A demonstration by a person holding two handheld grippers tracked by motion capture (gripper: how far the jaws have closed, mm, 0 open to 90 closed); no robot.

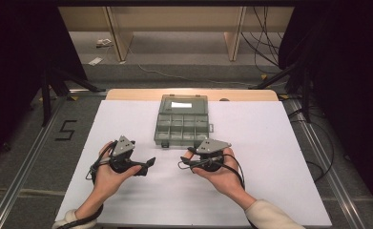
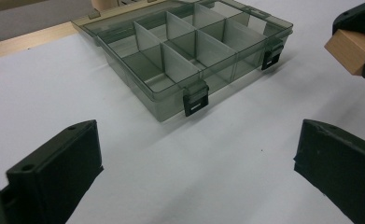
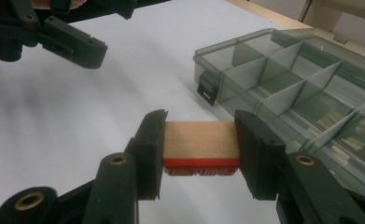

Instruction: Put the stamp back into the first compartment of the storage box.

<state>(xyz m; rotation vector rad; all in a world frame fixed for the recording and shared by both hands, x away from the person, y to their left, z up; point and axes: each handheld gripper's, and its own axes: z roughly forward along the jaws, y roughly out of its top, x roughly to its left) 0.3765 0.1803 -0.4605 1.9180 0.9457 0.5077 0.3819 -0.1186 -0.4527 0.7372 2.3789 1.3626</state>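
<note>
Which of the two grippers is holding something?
The right gripper: it is shut on a wooden stamp block with a red base. The left gripper is open, with nothing between its jaws.

1. White surface (image 1: 270,157), laid over a wooden board whose far edge (image 1: 127,94) peeks out.
2. Grey floor with a black "5" (image 1: 66,130) marked left of the surface.
3. Pale wooden furniture legs (image 1: 119,33) standing beyond, cables (image 1: 265,43) trailing near them.
4. Metal rails (image 1: 26,162) running along both sides.
5. Black stand legs (image 1: 55,81) at far left.
</note>
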